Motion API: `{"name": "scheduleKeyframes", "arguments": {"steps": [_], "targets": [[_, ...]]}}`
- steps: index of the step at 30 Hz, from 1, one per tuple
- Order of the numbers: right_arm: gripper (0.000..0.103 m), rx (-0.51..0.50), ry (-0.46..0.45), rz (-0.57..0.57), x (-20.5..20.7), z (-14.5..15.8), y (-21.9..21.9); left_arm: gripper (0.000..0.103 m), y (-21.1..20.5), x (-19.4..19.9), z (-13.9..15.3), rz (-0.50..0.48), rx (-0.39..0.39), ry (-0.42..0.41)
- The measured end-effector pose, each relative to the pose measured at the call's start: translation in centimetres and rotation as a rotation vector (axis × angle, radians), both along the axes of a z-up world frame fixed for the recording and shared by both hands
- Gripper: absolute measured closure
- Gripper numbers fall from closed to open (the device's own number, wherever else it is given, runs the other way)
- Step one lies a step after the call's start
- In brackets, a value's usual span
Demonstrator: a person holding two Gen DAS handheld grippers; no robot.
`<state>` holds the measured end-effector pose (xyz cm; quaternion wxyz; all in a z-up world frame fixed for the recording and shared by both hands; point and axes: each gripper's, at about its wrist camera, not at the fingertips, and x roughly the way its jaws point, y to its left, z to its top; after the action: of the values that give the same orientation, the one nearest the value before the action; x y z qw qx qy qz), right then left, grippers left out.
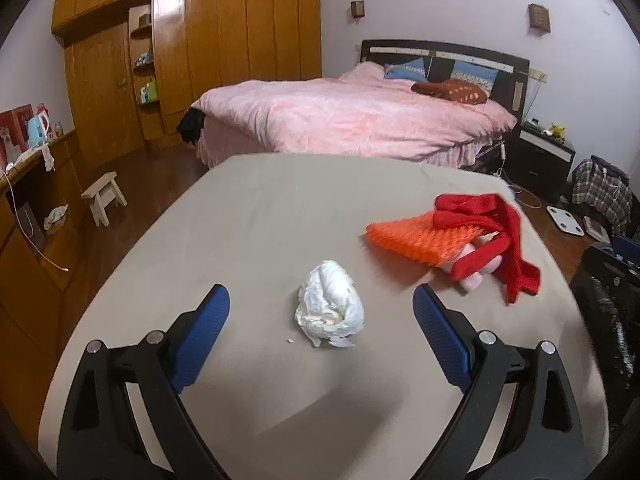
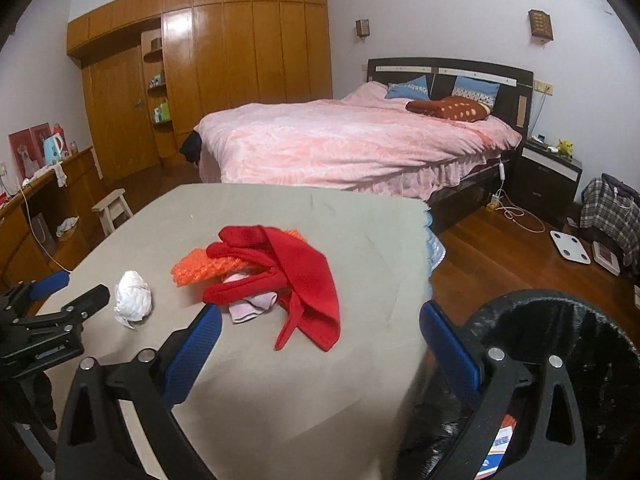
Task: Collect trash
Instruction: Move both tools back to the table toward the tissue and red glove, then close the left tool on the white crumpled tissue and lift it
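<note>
A crumpled white tissue wad (image 1: 331, 304) lies on the beige-covered table (image 1: 260, 208), right between and just ahead of my open left gripper (image 1: 322, 300). The wad also shows in the right wrist view (image 2: 134, 298). An orange foam net (image 1: 416, 240) lies under a red scarf (image 1: 492, 232) with a pink cloth (image 2: 250, 306) beneath. My right gripper (image 2: 320, 320) is open and empty over the table's right edge, near the scarf (image 2: 296, 272). A black-lined trash bin (image 2: 560, 360) stands at the right, beside the table. The left gripper (image 2: 68, 288) appears at the left.
A pink bed (image 2: 344, 140) stands behind the table. A wooden wardrobe (image 2: 224, 60) and sideboard (image 1: 32, 200) line the left. A small stool (image 1: 105, 196) stands on the floor. A white scale (image 2: 570, 249) and plaid bag (image 2: 608, 204) lie at right.
</note>
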<state>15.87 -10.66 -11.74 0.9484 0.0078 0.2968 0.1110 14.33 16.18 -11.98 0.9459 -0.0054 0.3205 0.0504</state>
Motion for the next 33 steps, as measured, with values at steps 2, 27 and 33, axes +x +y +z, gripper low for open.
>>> {"name": "scheduleKeyframes", "arguments": {"steps": [2, 27, 33], "targets": [[0.006, -0.002, 0.008, 0.001, 0.5, -0.4, 0.2, 0.013, 0.2, 0.6, -0.6, 0.001, -0.002, 0.014], [0.014, 0.006, 0.012, 0.008, 5.0, -0.7, 1.0, 0.072, -0.3, 5.6, -4.0, -0.042, -0.043, 0.162], [0.024, -0.002, 0.022, 0.039, 6.8, -0.7, 2.0, 0.073, -1.0, 5.7, -1.8, -0.045, -0.050, 0.081]]}}
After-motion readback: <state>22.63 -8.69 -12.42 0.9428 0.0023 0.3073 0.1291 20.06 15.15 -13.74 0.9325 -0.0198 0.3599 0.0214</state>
